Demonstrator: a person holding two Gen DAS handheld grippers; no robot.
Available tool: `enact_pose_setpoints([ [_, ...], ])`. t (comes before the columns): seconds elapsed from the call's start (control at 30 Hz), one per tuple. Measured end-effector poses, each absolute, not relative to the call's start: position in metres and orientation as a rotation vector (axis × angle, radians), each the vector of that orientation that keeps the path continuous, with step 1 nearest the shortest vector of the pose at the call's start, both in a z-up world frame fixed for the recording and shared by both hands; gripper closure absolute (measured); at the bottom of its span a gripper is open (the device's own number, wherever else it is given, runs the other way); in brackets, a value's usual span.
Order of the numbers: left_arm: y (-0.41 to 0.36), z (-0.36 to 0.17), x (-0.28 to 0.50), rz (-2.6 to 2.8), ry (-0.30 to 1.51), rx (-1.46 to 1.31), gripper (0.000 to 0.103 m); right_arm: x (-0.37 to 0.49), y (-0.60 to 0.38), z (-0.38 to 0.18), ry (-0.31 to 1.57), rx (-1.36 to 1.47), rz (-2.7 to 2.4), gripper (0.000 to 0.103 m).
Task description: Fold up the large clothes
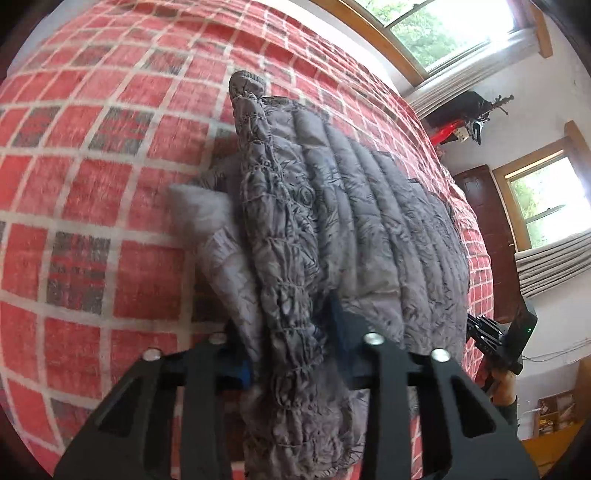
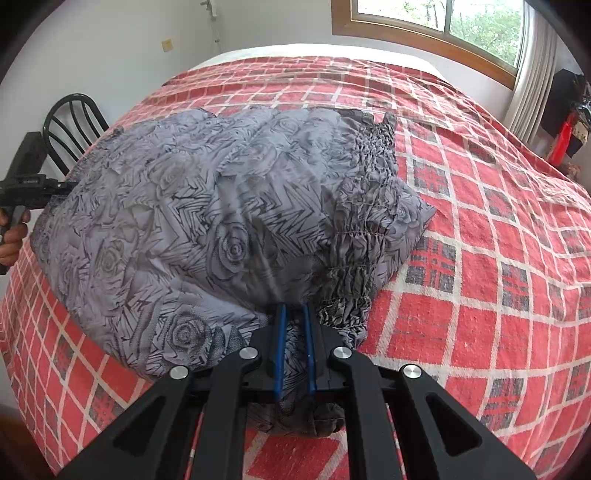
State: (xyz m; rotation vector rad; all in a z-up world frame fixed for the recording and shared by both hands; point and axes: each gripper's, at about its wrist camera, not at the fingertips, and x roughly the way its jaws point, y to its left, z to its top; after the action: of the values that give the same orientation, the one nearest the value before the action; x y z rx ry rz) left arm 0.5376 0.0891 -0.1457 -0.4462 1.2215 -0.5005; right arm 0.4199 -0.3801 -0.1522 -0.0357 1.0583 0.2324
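A large grey garment with a rose and zigzag print [image 2: 192, 206] lies stretched over the red checked bed cover [image 2: 480, 258]. My right gripper [image 2: 293, 310] is shut on a bunch of its cloth near the smocked band [image 2: 362, 229]. My left gripper [image 1: 291, 332] is shut on the smocked edge of the same garment [image 1: 351, 206], which fills the gap between its blue pads. The left gripper also shows at the left edge of the right wrist view [image 2: 33, 181], and the right gripper shows at the right of the left wrist view [image 1: 495, 332]. The garment hangs slightly lifted between both.
A black chair [image 2: 74, 125] stands beside the bed on the left. Windows with wooden frames [image 2: 443, 22] and curtains [image 2: 532, 74] line the far wall. A dark wooden door [image 1: 484, 221] and a coat rack [image 1: 476, 114] stand past the bed.
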Motion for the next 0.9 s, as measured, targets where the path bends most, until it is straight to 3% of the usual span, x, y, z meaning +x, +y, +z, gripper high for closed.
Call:
enact_pose_setpoints([
  [0.17, 0.081, -0.105, 0.529, -0.523, 1.168, -0.425, 0.087, 0.414, -0.383, -0.147, 1.057, -0.025, 0.226, 0.095],
  [0.47, 0.026, -0.025, 0.513, -0.585, 1.118, -0.322, 0.089, 0.399, -0.387, -0.135, 1.044, -0.024, 0.215, 0.095],
  [0.9, -0.081, 0.006, 0.519, -0.641, 1.125, -0.206, 0.089, 0.388, -0.392, -0.135, 1.042, -0.015, 0.233, 0.095],
])
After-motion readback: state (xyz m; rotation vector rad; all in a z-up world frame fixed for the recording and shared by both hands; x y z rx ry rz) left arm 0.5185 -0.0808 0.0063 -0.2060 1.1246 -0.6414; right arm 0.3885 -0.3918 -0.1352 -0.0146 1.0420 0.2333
